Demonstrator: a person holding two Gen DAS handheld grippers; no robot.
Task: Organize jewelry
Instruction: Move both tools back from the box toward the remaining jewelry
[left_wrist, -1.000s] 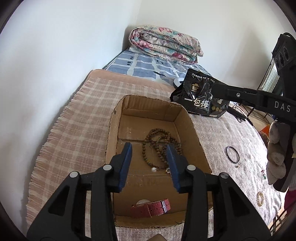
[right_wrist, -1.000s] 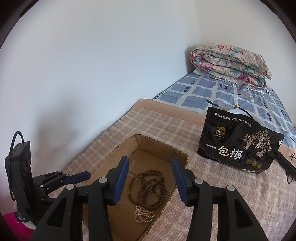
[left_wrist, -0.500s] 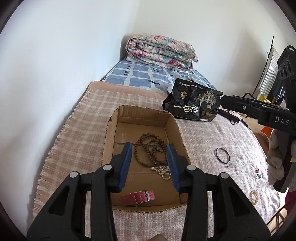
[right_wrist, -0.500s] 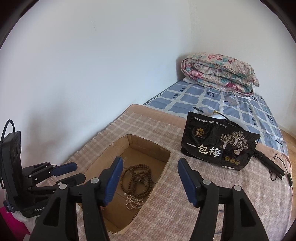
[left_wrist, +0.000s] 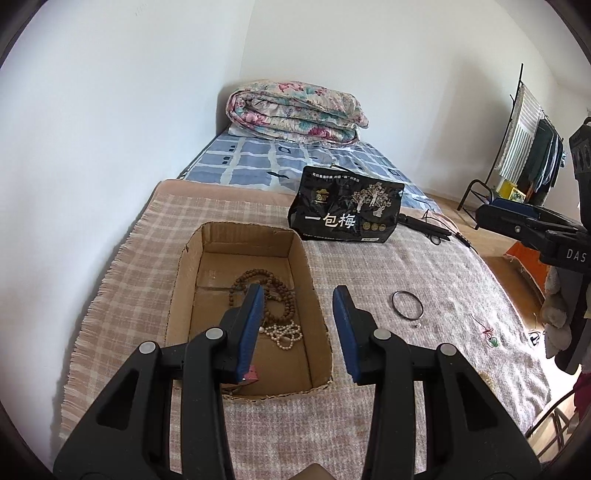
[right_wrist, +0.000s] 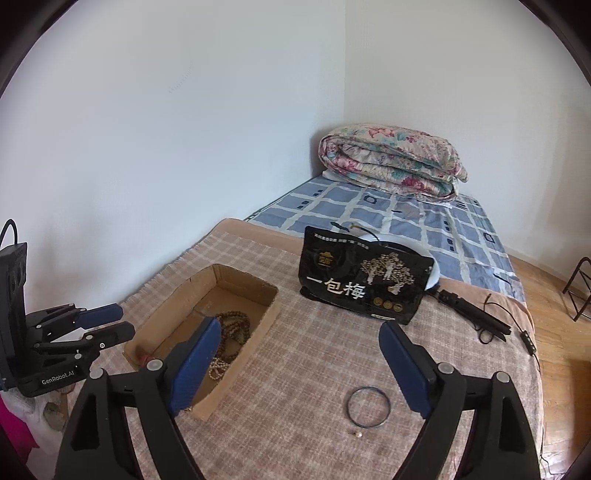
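Bed (left_wrist: 369, 266) under both grippers, plaid cover. Box (left_wrist: 317, 291) open, its right wall between left gripper (left_wrist: 299, 325) fingers; brown beads (left_wrist: 284, 299) and pearls (left_wrist: 284, 334) inside, beyond the left finger, pink strap (left_wrist: 252, 374) at its tip. Left fingers part spread, nothing between the pads. Right gripper (right_wrist: 299, 365): jaws have just been opening, now wide, empty. Black ring (right_wrist: 368, 406) on cover between right fingers; small bead (right_wrist: 357, 434) just nearer.
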